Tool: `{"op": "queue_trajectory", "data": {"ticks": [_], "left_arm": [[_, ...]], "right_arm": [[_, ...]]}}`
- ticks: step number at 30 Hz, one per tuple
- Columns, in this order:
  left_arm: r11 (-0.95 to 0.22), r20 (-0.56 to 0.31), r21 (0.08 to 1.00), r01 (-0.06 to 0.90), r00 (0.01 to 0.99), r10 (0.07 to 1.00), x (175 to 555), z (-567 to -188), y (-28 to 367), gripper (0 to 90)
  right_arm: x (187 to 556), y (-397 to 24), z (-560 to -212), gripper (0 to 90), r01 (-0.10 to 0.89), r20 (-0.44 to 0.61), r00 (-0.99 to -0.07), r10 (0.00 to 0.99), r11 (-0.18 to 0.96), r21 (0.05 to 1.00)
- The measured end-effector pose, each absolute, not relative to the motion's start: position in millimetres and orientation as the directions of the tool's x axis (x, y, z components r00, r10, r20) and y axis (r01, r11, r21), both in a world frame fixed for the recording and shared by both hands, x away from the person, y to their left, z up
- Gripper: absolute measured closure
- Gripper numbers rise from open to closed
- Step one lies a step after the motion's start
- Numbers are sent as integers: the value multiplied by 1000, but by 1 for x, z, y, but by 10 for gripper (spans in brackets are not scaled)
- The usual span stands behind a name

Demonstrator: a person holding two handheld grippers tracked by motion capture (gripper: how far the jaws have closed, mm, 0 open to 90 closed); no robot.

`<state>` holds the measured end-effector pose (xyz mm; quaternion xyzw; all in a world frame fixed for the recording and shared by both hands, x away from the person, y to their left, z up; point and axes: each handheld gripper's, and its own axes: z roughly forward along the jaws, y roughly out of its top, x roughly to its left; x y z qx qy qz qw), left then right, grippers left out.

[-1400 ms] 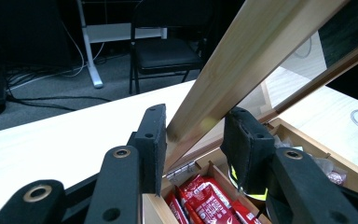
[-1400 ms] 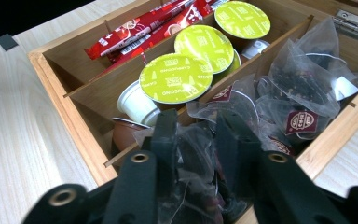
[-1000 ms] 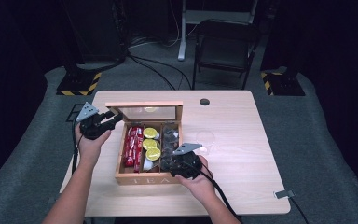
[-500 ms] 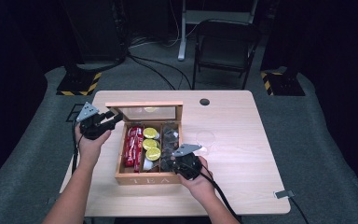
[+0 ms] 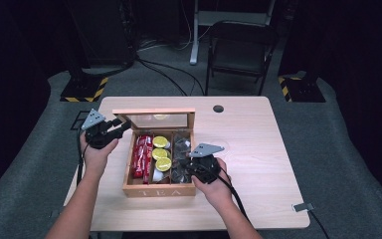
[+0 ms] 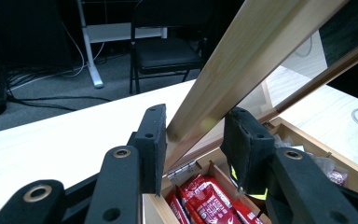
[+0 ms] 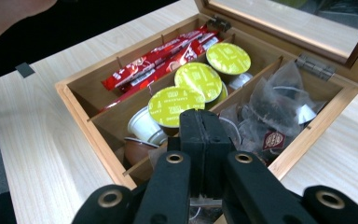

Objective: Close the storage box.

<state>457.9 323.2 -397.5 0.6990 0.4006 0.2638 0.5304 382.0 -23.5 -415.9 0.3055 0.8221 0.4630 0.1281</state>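
A wooden tea box (image 5: 159,190) stands on the table with its glass lid (image 5: 154,119) raised upright. My left gripper (image 5: 124,125) is shut on the lid's wooden frame (image 6: 223,70), a pad (image 6: 156,140) on each side of it. My right gripper (image 5: 185,167) hovers over the box's right compartment of translucent tea bags (image 7: 279,93). Its jaws (image 7: 200,116) have just been closing and now press flat together, with a thin pale bag edge showing beneath them. Red sachets (image 7: 158,60) fill the left compartment and yellow-lidded capsules (image 7: 198,79) the middle one.
The box sits left of centre on a light wooden table (image 5: 258,149) that has a round cable hole (image 5: 218,108) near its far edge. A folding chair (image 5: 241,50) stands behind the table. A small clip (image 5: 303,206) lies at the front right corner.
The right gripper has shut its jaws and lifted a little above the tea-bag compartment. The left gripper and the lid have stayed where they were.
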Motion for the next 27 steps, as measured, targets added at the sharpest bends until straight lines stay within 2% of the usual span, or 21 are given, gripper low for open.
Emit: {"op": "queue_trajectory", "data": {"ticks": [13,27], "left_arm": [[-114,-58,953,281,540,840,458,-398,323,599],[-113,-59,953,280,540,840,458,-398,323,598]], "right_arm": [[389,-40,-396,900,355,40,-764,643,367,860],[416,-79,-368,900,356,-20,-667,745,343,869]]}}
